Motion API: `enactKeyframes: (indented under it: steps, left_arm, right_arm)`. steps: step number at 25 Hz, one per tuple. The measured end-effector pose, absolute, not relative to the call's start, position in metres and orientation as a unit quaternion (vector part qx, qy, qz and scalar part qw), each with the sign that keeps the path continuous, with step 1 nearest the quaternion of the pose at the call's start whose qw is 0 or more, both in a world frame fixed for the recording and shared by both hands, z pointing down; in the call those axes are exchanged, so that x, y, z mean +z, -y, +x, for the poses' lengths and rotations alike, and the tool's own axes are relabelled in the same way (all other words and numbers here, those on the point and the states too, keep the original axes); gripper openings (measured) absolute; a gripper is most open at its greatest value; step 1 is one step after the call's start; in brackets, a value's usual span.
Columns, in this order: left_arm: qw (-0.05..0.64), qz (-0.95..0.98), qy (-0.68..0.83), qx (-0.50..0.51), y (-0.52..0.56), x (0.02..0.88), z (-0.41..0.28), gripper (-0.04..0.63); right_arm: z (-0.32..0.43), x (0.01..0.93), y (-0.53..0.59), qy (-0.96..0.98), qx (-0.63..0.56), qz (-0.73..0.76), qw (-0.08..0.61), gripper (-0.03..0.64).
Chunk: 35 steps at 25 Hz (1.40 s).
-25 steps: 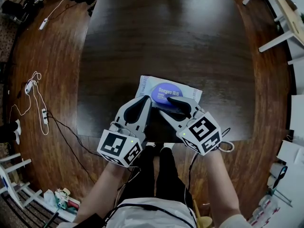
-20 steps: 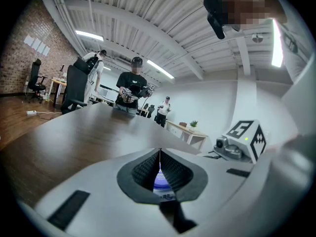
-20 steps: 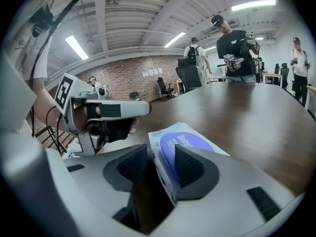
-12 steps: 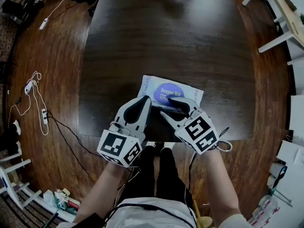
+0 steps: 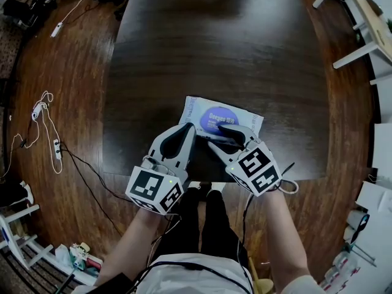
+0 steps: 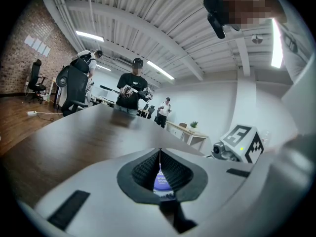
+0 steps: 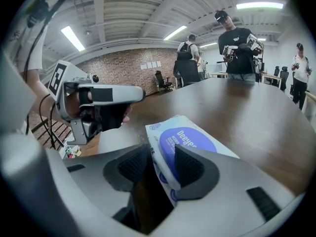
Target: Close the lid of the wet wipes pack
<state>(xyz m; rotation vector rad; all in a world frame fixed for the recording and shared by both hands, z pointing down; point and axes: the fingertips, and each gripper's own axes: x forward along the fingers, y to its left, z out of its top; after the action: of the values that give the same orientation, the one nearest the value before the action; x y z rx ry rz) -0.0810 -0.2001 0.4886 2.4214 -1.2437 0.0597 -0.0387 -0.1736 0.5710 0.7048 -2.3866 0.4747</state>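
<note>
**Head view.** At far left, white cables (image 5: 44,111) lie on the wooden floor (image 5: 73,66). The dark desk (image 5: 214,41) fills the centre of the frame. The wet wipes pack (image 5: 208,111) lies flat near the lower edge of the desk, just above the two tools, with its purple oval label facing up. The left tool (image 5: 188,127) sits at lower centre, its tips just beside the lower left corner of the pack. The right tool (image 5: 217,136) sits to its right and covers the lower right part of the pack.

**Left gripper view.** The left tool (image 6: 159,154) has its jaws pressed together at the tips. A sliver of the purple pack (image 6: 160,181) shows through the hollow between the pads. The desk (image 6: 74,137) stretches to upper left, with standing people (image 6: 132,90) beyond it.

**Right gripper view.** The right tool (image 7: 162,152) has its jaws spread. The near edge of the pack (image 7: 190,137) stands between them, close against the right-hand pad. The left tool appears at left of frame.
</note>
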Motion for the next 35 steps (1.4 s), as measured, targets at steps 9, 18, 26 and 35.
enactKeyframes:
  steps: [9, 18, 26, 35]
  left_arm:
    - [0.189, 0.876, 0.444, 0.024, 0.201, 0.464, -0.077, 0.003]
    - [0.157, 0.886, 0.436, 0.013, 0.183, 0.392, -0.074, 0.003]
    - [0.139, 0.897, 0.420, -0.010, 0.153, 0.339, -0.071, 0.003]
    - [0.111, 0.910, 0.400, -0.019, 0.137, 0.317, -0.075, 0.002]
  right_arm:
    - [-0.021, 0.529, 0.183, 0.903, 0.182, 0.318, 0.224, 0.158]
    - [0.009, 0.430, 0.169, 0.902, 0.172, 0.372, 0.136, 0.158]
    - [0.025, 0.368, 0.121, 0.898, 0.159, 0.400, 0.093, 0.089]
    - [0.031, 0.347, 0.094, 0.890, 0.135, 0.427, 0.082, 0.008]
